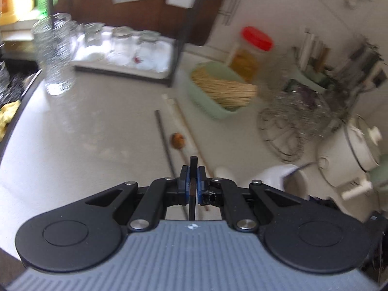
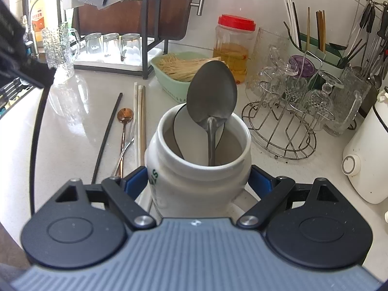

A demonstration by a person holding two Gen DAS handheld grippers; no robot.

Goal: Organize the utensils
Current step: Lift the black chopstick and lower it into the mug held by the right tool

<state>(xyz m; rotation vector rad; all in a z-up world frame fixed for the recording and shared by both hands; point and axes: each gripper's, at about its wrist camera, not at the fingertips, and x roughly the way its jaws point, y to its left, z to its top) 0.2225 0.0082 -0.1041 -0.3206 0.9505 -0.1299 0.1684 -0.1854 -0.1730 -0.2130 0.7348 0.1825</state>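
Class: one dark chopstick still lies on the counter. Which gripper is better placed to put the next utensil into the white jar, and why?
Left. The left gripper is shut on a dark chopstick, ready to drop in. The right gripper is occupied holding the jar.

White mug (image 2: 194, 169) with green lettering, holding a grey steel spoon (image 2: 212, 97); copper-toned spoon (image 2: 125, 115) and black chopstick (image 2: 108, 135) on the pale countertop (image 2: 72, 131); mint-green basket (image 2: 174, 84); red-lidded jar (image 2: 234, 46) with yellow contents; blue gripper pads (image 2: 135, 181).
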